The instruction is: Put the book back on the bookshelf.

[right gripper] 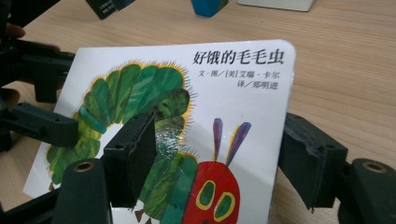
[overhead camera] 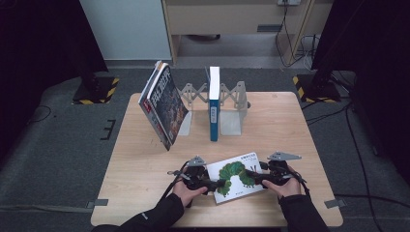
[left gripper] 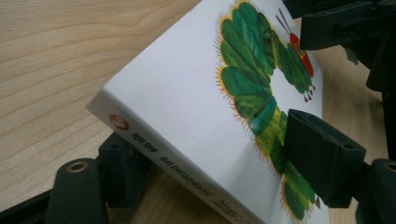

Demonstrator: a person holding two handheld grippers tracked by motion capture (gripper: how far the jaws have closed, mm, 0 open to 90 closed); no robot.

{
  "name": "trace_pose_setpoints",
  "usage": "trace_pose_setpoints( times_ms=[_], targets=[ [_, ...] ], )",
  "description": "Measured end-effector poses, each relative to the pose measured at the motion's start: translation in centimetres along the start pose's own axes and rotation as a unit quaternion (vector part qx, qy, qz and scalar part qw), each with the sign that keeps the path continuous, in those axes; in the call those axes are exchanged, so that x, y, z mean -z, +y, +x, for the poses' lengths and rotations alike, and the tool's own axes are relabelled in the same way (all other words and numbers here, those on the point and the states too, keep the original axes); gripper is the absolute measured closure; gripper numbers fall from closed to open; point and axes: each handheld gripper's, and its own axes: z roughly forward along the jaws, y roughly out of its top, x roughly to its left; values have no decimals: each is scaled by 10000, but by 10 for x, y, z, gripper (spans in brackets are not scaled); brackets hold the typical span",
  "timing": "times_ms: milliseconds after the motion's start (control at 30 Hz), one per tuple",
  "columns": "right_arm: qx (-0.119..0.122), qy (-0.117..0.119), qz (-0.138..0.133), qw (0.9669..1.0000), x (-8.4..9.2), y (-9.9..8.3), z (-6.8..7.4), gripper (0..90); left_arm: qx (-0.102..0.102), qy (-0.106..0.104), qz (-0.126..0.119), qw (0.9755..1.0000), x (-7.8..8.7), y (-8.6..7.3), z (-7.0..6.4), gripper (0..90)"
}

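The left hand-held gripper point(overhead camera: 211, 184) clamps the caterpillar book point(overhead camera: 237, 175) at its spine edge, one jaw above and one below, keeping that edge raised off the worktop point(overhead camera: 140, 154). The right hand-held gripper point(overhead camera: 255, 178) straddles the opposite edge, jaws wide, pads not visibly pressing. Ahead of both, bare worktop separates them from the bookstand point(overhead camera: 229, 113).

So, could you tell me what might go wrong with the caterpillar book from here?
The book is tilted, its spine edge raised off the table, pinched only by the left gripper. The right gripper has one pad over the cover and one beside the edge, apparently loose, so the book could slip or pivot. Carried forward, it could knock the leaning book.
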Motion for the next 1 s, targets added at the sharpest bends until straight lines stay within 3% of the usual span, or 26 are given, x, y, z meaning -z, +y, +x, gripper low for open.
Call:
trace_pose_setpoints(
  times_ms=[133, 167, 267, 467, 833, 933, 1000],
  targets=[
    [-136, -116, -5, 9998, 0, -2, -4, 301, 10, 17, 1, 10000, 0, 0, 0, 259],
    [-169, -231, 116, 9995, 0, -4, -8, 304, 13, 18, -1, 10000, 0, 0, 0, 260],
    [-225, -277, 245, 9991, -1, -7, -13, 320, 13, 24, -2, 10000, 0, 0, 0, 260],
    [-315, -50, 330, 9989, -6, -9, -11, 364, 11, 33, -3, 10000, 0, 0, 0, 258],
    [-459, -24, 262, 9986, -8, -10, -10, 387, 57, 18, -20, 10000, 0, 0, 0, 256],
    [-463, 58, 171, 9988, -8, -9, -10, 437, 216, -174, -6, 9996, 1, 0, -2, 301],
    [-492, 145, 119, 9986, -9, -8, -8, 423, 131, -144, -53, 9998, 3, 1, -5, 319]
  ],
)
